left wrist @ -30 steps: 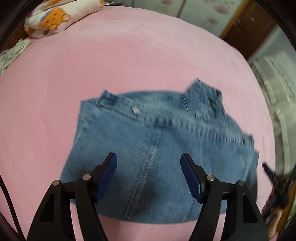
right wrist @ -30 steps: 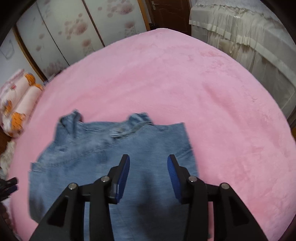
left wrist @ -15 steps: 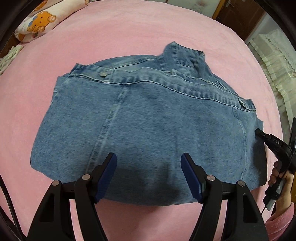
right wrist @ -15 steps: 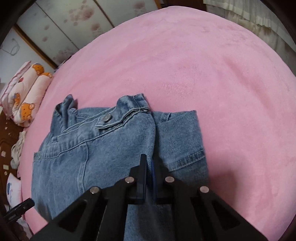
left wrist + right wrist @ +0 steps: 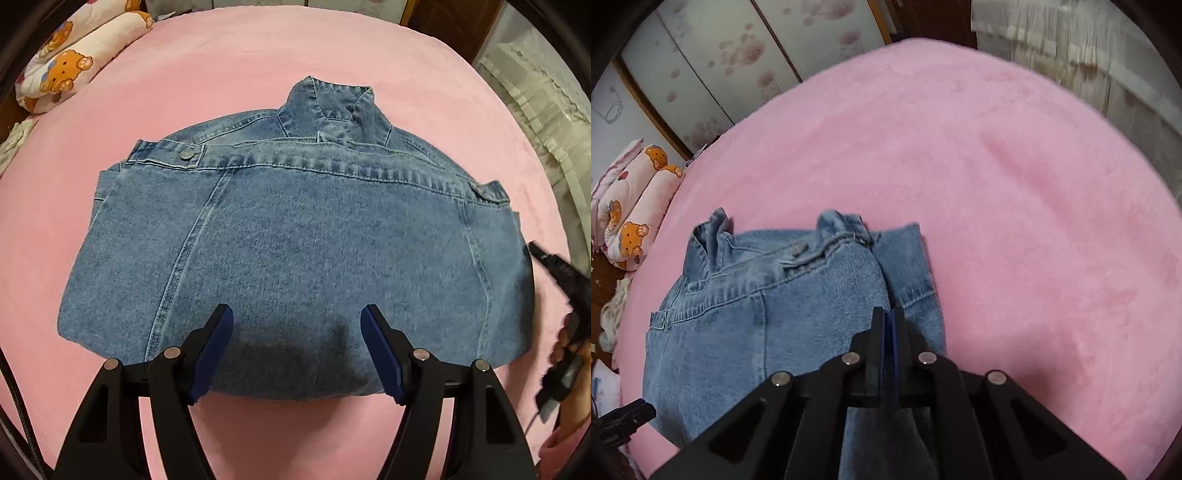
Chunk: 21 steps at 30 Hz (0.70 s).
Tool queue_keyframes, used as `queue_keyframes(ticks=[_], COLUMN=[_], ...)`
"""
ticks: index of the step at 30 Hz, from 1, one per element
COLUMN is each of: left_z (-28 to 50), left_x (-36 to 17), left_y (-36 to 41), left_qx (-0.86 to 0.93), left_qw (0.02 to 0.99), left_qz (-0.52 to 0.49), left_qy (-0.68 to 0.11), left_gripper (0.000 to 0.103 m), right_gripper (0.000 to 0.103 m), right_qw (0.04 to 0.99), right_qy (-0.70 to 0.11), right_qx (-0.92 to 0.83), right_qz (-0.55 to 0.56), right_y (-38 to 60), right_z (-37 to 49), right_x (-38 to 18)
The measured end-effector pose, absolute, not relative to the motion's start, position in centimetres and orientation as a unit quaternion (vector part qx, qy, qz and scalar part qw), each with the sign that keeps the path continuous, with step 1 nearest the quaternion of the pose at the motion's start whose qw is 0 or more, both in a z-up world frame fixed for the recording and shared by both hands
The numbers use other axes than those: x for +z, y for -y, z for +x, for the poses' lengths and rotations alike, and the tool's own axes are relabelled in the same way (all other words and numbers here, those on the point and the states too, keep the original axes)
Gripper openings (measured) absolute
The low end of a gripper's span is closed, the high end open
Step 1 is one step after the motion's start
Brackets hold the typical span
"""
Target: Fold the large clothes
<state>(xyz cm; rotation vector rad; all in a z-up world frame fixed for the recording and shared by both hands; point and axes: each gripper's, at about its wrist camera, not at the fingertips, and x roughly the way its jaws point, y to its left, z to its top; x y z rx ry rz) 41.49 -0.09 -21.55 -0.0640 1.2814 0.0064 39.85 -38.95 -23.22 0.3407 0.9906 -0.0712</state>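
Lying folded on the pink blanket (image 5: pixel 258 66), the denim jacket (image 5: pixel 295 240) is seen with its collar at the far edge. Off the blanket's far left corner, a bear-print pillow (image 5: pixel 70 70) is noted. The left gripper (image 5: pixel 297 332) is held over the jacket's near edge, jaws apart, nothing between them. The right gripper (image 5: pixel 891 321) is closed tight above the jacket's right side; whether denim is pinched cannot be told.

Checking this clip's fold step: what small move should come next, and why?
Probably lower the open left gripper onto the jacket near edge and close. The right gripper looks shut at the jacket's right side; whether it pinches cloth is unclear. The left one hangs over the denim with nothing between its fingers.
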Motion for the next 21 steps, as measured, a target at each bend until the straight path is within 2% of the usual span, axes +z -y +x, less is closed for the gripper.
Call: queue_keyframes(ticks=[4,8,10,11,13,15,21], left_z=[40.6,39.6,39.2,39.0,38.9,38.8,38.6], left_x=[-21.9,-22.8,-23.2,-23.6,-24.4,-25.0,-26.0], left_y=[-0.1,-0.5,-0.7,-0.8,-0.7,-0.6,-0.5], left_qx=[-0.001,-0.015,-0.029,-0.035,-0.046,-0.058,-0.073], left_qw=[0.801,0.788,0.785,0.780,0.769,0.762,0.759], left_qz=[-0.029,-0.055,-0.070,-0.076,-0.078,-0.075,-0.078], left_qy=[-0.598,-0.613,-0.615,-0.620,-0.632,-0.640,-0.642], left_gripper=[0.070,0.069,0.058,0.046,0.033,0.010,0.007], right_gripper=[0.004,0.004,0.004,0.004,0.004,0.004,0.003], right_qw=[0.889,0.882,0.871,0.864,0.847,0.826,0.804], right_qy=[-0.436,-0.437,-0.447,-0.452,-0.470,-0.497,-0.518], right_qx=[-0.050,0.000,0.044,0.071,0.110,0.142,0.174], right_qz=[0.132,0.175,0.199,0.211,0.223,0.227,0.236], right_y=[37.3,34.0,31.2,29.6,27.1,24.3,19.6], right_z=[37.1,34.2,33.0,32.3,31.5,31.2,31.2], right_x=[-19.5,-18.7,-19.7,-20.4,-21.8,-23.1,-25.0])
